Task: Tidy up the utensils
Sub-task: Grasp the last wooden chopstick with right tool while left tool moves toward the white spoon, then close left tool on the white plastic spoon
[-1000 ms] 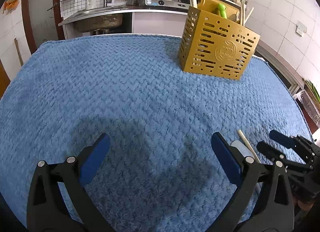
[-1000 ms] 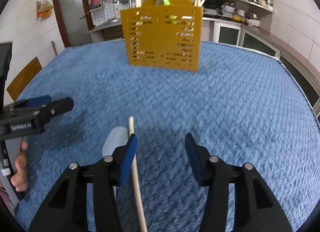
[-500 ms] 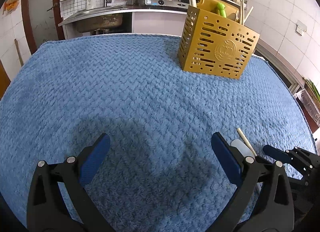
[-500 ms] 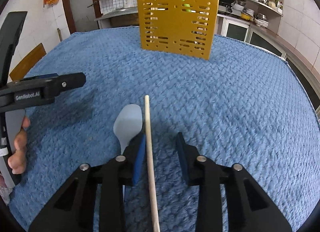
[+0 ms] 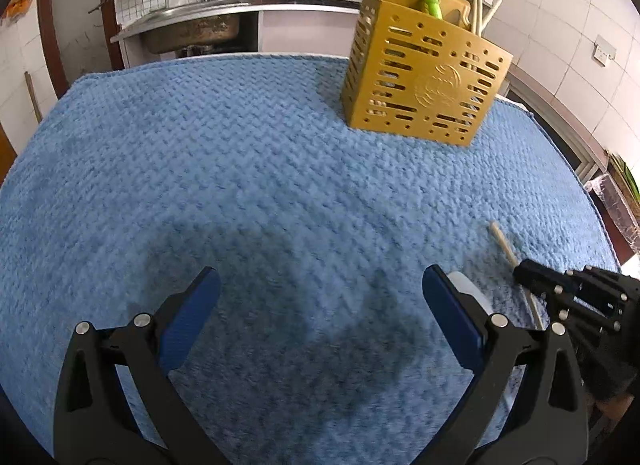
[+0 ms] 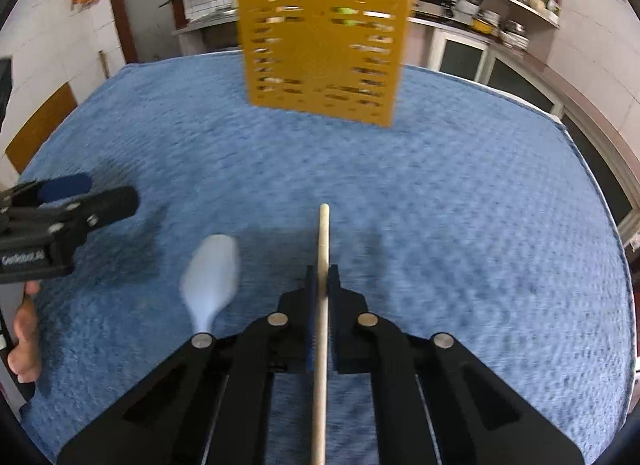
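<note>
- Right gripper [image 6: 319,277] is clamped on the chopstick [image 6: 322,249], held low over the blue-covered table [image 6: 480,205]; the stick runs lengthwise between the jaws.
- Left gripper [image 5: 320,297] is held wide apart, nothing in it.
- Risk: the thin round stick could pivot or slide in the pads.
- Risk: the long free end could snag the yellow holder [image 6: 324,53] rim when inserted.
- The pale spoon [image 6: 210,269], just beside, could be knocked.
</note>
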Demonstrator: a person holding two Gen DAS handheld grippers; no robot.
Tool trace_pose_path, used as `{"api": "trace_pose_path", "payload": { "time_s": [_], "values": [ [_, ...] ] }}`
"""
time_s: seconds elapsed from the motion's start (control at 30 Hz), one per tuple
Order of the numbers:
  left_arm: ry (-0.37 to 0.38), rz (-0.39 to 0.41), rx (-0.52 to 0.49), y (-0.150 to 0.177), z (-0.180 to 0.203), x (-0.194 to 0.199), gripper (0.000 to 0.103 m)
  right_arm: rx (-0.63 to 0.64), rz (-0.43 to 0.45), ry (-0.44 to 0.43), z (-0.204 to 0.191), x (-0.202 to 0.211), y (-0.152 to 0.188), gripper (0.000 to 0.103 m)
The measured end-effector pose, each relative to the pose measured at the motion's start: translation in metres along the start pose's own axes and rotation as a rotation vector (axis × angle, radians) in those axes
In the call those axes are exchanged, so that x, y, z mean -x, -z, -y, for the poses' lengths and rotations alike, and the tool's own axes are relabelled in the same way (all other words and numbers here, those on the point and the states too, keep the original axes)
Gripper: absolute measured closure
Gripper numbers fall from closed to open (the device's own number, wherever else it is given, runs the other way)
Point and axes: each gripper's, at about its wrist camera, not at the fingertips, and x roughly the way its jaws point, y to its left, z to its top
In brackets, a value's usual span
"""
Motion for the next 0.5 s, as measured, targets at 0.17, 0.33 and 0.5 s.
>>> {"api": "trace_pose_path", "payload": {
  "time_s": [0.17, 0.33, 0.5],
  "values": [
    [0.048, -0.072, 0.005, 0.001, 0.023, -0.007, 0.006, -0.070, 0.020, 0.033, 0.038, 0.009, -0.004, 0.098],
    [0.039, -0.147, -0.029, 0.003, 0.056, -0.018, 0.012, -0.137, 0.020, 0.064, 0.072, 0.011, -0.003, 0.098],
    [-0.009, -0.212, -0.020, -0.001, 0.075, -0.029, 0.027, -0.165, 0.020, 0.076, 0.084, 0.008, -0.001, 0.098]
  ]
}}
